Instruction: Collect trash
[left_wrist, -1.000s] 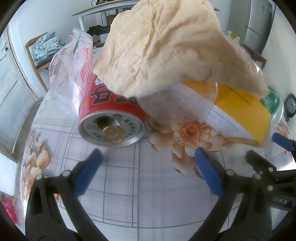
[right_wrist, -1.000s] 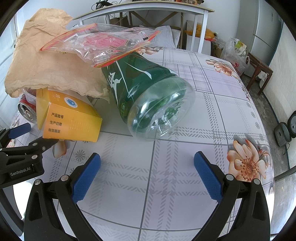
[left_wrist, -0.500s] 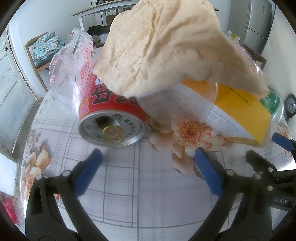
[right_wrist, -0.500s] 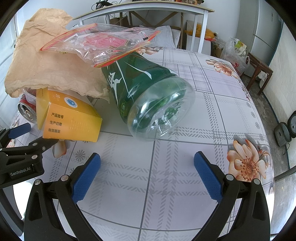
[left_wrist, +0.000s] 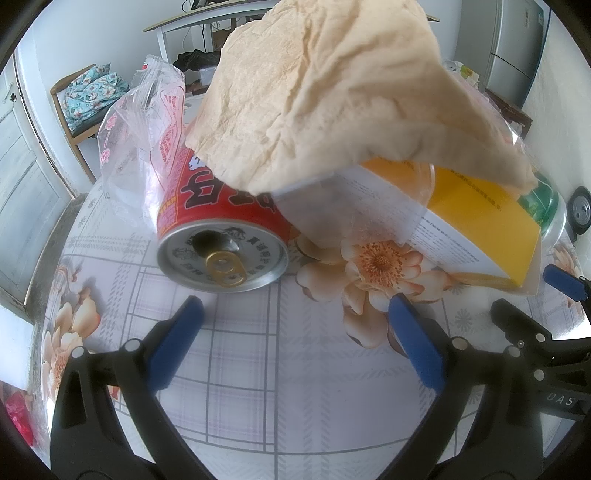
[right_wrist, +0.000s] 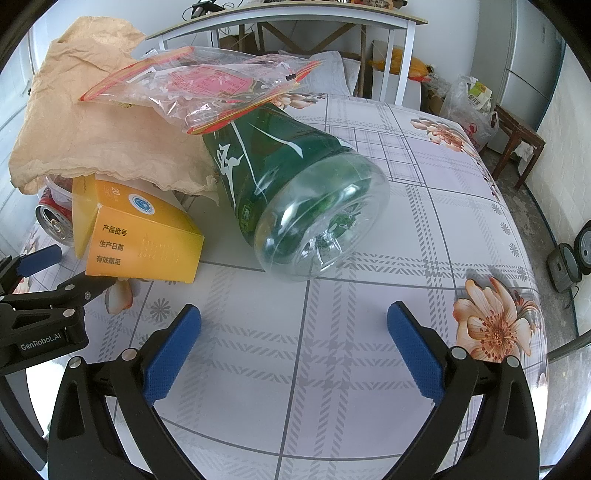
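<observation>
Trash sits in one heap on the table (right_wrist: 332, 350), w/ a checked, flower-print cloth. Red can (left_wrist: 218, 225) lies on its side, opened top w/ gold pull tab facing the left wrist cam. Just right of it, a yellow box (left_wrist: 476, 221), also lying down; in the right wrist view the box (right_wrist: 144, 240) shows printed text on its end face. A crumpled brown paper (left_wrist: 332, 92) is draped over can + box, covering their upper parts. A clear plastic bag (left_wrist: 144, 147) w/ pink print stands crumpled at the can's left, touching it. Green bottle (right_wrist: 295, 184) lies on its side right of the box, clear base toward the right wrist cam; a second clear bag w/ red print (right_wrist: 207, 88) rests on top of the bottle and the paper.

Left gripper (left_wrist: 295, 332) is low over the table, just short of the can + box; jaws wide apart, nothing between them. Right gripper (right_wrist: 295, 336) sits near the bottle's base, jaws likewise spread and empty. Left gripper's black frame shows at the left edge of the right wrist view, by the box.

Bkgd: a white desk (right_wrist: 295, 18), a wooden chair w/ floral cushion (left_wrist: 88, 96), fridge (left_wrist: 521, 48), wooden stool (right_wrist: 517, 136).
</observation>
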